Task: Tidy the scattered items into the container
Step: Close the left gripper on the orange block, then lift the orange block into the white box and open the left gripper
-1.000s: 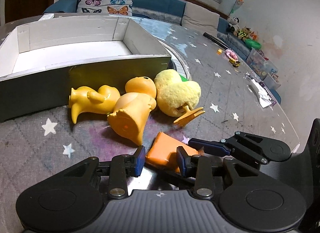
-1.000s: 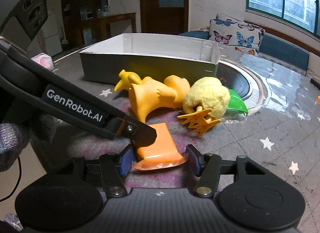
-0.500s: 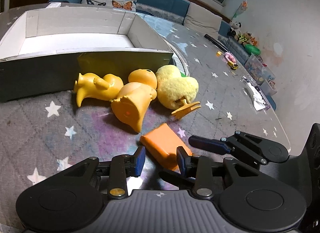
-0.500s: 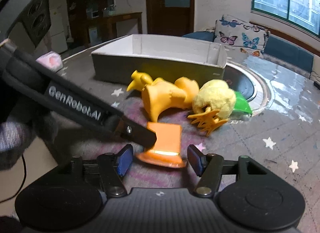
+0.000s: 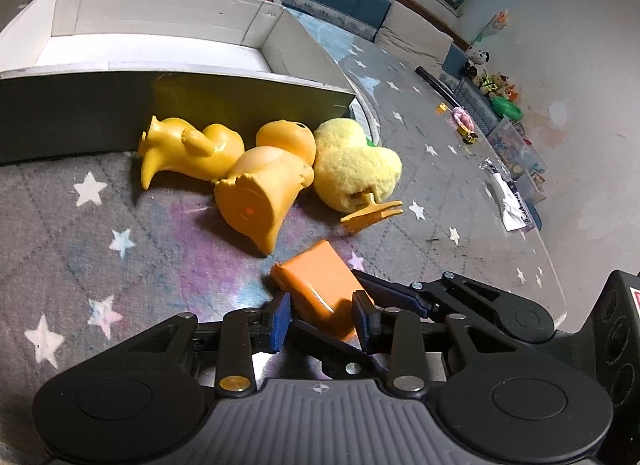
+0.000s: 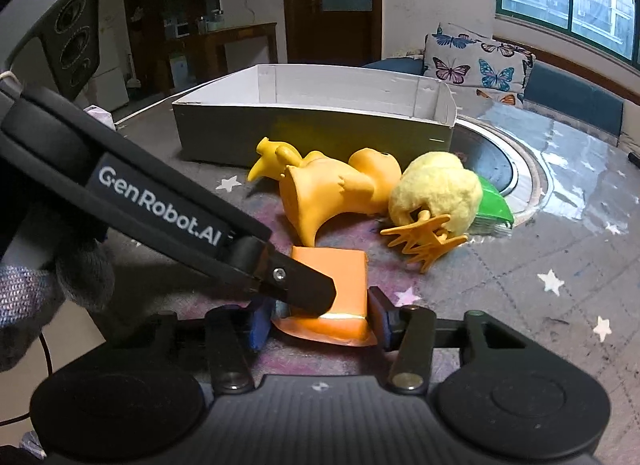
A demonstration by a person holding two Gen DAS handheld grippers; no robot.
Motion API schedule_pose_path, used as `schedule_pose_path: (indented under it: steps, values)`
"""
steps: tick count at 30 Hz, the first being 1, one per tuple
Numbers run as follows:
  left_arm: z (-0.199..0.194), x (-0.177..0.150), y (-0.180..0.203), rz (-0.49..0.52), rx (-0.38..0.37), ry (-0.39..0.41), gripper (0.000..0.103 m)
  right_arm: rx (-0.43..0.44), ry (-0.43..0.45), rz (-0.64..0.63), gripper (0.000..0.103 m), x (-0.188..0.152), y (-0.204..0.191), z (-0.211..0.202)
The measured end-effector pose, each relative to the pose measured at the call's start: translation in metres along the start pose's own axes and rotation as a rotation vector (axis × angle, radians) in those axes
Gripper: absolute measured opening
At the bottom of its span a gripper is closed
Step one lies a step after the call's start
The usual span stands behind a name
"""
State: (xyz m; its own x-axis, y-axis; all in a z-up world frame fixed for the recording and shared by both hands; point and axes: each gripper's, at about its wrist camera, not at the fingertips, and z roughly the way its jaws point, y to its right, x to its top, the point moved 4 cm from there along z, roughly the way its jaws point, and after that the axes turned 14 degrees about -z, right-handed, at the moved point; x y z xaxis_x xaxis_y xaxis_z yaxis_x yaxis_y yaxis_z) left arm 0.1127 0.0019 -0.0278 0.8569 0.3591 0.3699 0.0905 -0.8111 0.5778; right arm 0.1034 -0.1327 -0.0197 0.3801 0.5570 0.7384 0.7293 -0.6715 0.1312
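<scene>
An orange block (image 5: pixel 320 285) is held over the star-patterned mat, between the fingers of my left gripper (image 5: pixel 321 323), which is shut on it. In the right wrist view the same orange block (image 6: pixel 336 277) sits between the pads of my right gripper (image 6: pixel 319 323), which has shut on its sides. One of the left fingers (image 6: pixel 304 289) lies across it. A yellow rubber duck (image 5: pixel 188 153), an orange duck (image 5: pixel 264 193) and a yellow plush chick (image 5: pixel 356 169) lie in front of the open grey box (image 5: pixel 240 93), which looks empty.
A green plastic piece (image 6: pixel 492 205) lies behind the chick, by a round inset (image 6: pixel 496 169) in the glass tabletop. Small toys and paper (image 5: pixel 516 205) lie along the far right table edge. A sofa with butterfly cushions (image 6: pixel 476 61) stands beyond.
Both grippers pulled back from the ducks with the orange block between them. The block turned in the right wrist view. The right fingers narrowed onto its sides.
</scene>
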Motion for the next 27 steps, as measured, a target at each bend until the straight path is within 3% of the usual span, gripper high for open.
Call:
schedule_pose_path:
  steps: [9,19,24,27]
  values:
    - [-0.024,0.005,0.009,-0.011,-0.035,0.062,0.032,-0.02,0.069,0.013,0.048,0.012,0.002,-0.021]
    - [-0.03,0.079,0.028,0.036,-0.026,0.17,0.031,-0.066,0.205,-0.019,0.048,0.075,0.038,-0.023]
    - [-0.033,0.117,0.038,0.06,-0.021,0.225,0.03,-0.077,0.206,-0.019,0.048,0.108,0.068,0.007]
    - [-0.017,0.141,0.03,0.028,-0.022,0.211,0.03,-0.075,0.181,-0.015,0.048,0.123,0.086,0.032]
